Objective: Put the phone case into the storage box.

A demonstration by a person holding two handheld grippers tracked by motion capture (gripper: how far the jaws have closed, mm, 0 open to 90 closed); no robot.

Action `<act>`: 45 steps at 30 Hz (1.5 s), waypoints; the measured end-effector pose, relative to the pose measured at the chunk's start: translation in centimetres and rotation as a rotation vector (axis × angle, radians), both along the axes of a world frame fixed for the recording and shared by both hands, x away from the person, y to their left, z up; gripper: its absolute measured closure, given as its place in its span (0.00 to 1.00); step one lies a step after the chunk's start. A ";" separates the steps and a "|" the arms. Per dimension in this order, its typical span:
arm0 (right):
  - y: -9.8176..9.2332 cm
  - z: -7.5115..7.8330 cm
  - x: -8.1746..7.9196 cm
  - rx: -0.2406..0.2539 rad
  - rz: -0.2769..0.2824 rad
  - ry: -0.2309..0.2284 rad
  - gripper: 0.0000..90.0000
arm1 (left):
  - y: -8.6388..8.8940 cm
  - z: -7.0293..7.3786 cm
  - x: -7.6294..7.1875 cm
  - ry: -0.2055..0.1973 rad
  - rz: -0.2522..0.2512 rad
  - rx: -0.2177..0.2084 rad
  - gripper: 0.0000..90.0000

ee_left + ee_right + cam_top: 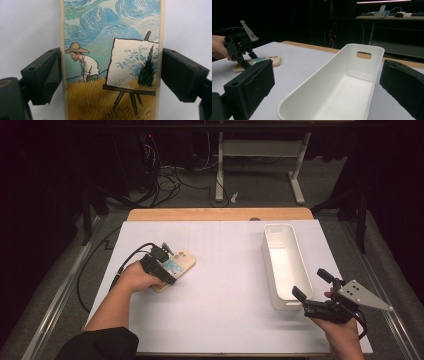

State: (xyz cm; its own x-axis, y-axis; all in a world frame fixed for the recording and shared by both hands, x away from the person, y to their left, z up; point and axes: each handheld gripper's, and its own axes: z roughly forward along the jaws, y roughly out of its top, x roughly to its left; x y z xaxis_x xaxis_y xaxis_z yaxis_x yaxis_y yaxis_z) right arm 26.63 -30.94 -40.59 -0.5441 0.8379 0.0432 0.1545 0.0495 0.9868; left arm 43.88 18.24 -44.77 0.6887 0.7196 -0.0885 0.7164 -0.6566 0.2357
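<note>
A beige phone case (179, 264) printed with a painter at an easel lies flat on the white table cover at the left. My left gripper (162, 270) is over its near end. In the left gripper view both black jaws press against the long edges of the phone case (112, 62), so the left gripper (111, 70) is shut on it. At the right, my right gripper (310, 283) stands open at the near end of a long white bin (268, 262). In the right gripper view, the empty bin (319, 82) runs away between the spread jaws of the right gripper (327, 82), and the left gripper (239, 50) and case (273, 60) show farther off.
The white cover (225, 290) spans the table, with a wooden strip (220, 214) along the far edge. Beyond it are a desk frame and loose cables on the dark floor. Open surface lies between the case and the bin.
</note>
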 end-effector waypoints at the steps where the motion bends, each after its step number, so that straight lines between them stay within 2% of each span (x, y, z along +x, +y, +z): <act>1: 0.0 0.0 0.0 -0.001 0.000 -0.001 0.00 | -0.1 0.0 -0.1 0.001 -0.006 -0.006 0.13; 7: 0.0 0.0 0.0 0.000 -0.001 -0.002 0.00 | -0.6 0.3 -0.4 -0.013 -0.017 -0.029 0.13; 12: -0.1 0.1 -0.1 0.005 -0.002 -0.004 0.00 | -0.7 0.8 -1.0 -0.034 -0.014 -0.084 0.13; 14: -0.1 0.1 -0.1 0.005 -0.004 -0.004 0.00 | -0.9 1.0 -1.3 -0.054 -0.021 -0.082 0.12; 16: -0.1 0.1 -0.1 0.006 -0.005 -0.003 0.00 | -0.9 1.1 -1.5 -0.058 -0.024 -0.103 0.12; 19: -0.1 0.1 -0.2 0.011 -0.007 -0.002 0.00 | -0.8 1.4 -1.9 -0.074 -0.024 -0.112 0.12; 21: -0.1 0.1 -0.2 0.011 -0.007 -0.002 0.00 | -0.5 1.4 -2.2 -0.078 -0.015 -0.140 0.12; 27: -0.1 0.1 -0.2 0.006 -0.008 -0.002 0.00 | -0.5 1.4 -3.0 -0.106 -0.024 -0.180 0.12; 30: -0.1 0.1 -0.2 0.007 -0.008 -0.002 0.00 | -0.6 1.3 -3.5 -0.125 -0.022 -0.186 0.12; 32: -0.1 0.1 -0.2 0.007 -0.007 -0.001 0.00 | -0.5 1.2 -3.9 -0.135 -0.012 -0.212 0.12; 36: -0.1 0.0 -0.2 0.005 -0.006 0.001 0.00 | -0.4 1.2 -4.6 -0.161 -0.009 -0.236 0.12; 39: 0.0 0.0 -0.2 0.006 -0.006 0.000 0.00 | -0.4 1.3 -5.3 -0.186 -0.003 -0.279 0.12; 45: 0.1 0.1 -0.2 0.003 -0.004 -0.001 0.00 | -0.8 1.0 -6.8 -0.232 0.001 -0.317 0.12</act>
State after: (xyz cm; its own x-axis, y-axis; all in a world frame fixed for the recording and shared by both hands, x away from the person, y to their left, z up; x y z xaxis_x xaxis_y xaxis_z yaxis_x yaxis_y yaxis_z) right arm 26.40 -30.86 -40.53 -0.5405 0.8402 0.0451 0.1540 0.0461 0.9870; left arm 37.06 17.47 -43.75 0.7157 0.6825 -0.1482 0.6207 -0.5244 0.5828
